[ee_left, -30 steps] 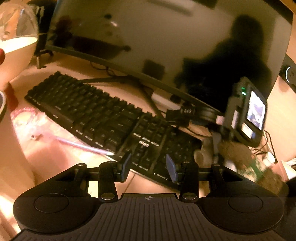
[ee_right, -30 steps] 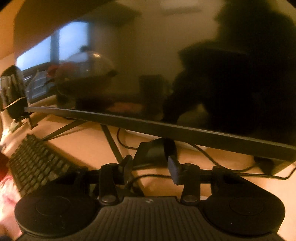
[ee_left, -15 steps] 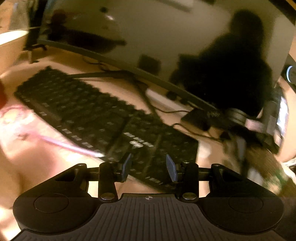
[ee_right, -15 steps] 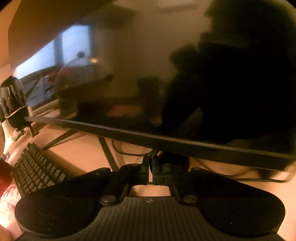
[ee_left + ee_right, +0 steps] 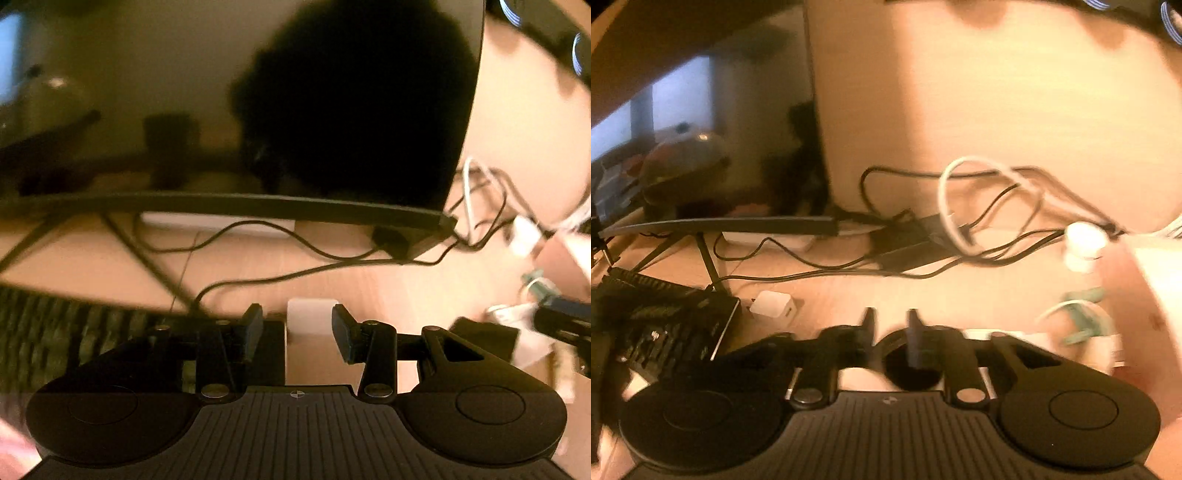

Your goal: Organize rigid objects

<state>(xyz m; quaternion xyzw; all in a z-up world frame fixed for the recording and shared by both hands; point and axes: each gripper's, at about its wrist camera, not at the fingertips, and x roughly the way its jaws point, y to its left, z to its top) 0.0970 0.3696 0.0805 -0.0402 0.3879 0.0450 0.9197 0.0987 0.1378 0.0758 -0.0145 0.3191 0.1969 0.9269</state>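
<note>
keyboard [image 5: 55, 325] and right-side clutter [image 5: 1086, 321] blurred, cut off by frame edges

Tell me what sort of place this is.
Most likely a home computer desk: a wide monitor on a thin stand, a black keyboard on the wooden top, and loose cables with a white charger behind.

The table [image 5: 369, 288] looks like pale, matt wood; the monitor [image 5: 184, 92] screen is glossy; the charger [image 5: 772, 303] is smooth white plastic.
</note>
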